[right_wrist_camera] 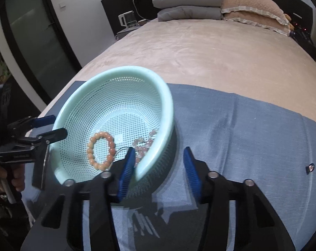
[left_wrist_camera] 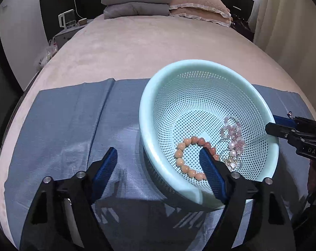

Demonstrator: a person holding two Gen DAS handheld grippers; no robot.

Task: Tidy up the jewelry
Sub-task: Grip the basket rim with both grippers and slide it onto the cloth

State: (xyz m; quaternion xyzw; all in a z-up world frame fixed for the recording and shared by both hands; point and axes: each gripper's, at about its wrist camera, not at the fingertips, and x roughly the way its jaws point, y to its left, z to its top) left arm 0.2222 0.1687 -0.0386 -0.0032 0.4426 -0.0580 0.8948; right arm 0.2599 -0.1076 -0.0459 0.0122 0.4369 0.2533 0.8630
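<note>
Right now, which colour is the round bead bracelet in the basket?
Peach-orange bead bracelet; clearest in the right wrist view.

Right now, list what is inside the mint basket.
Inside the basket: an orange bead bracelet, a pink bead bracelet and a pearly silver piece. The left gripper's finger covers part of the orange one.

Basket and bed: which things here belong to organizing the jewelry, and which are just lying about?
Part of the job:
- mint basket
- orange bead bracelet in it
- pink bead bracelet in it
- small ring out on the blue cloth

Just lying about:
- grey folded blankets
- pink pillows
- kettle
</note>
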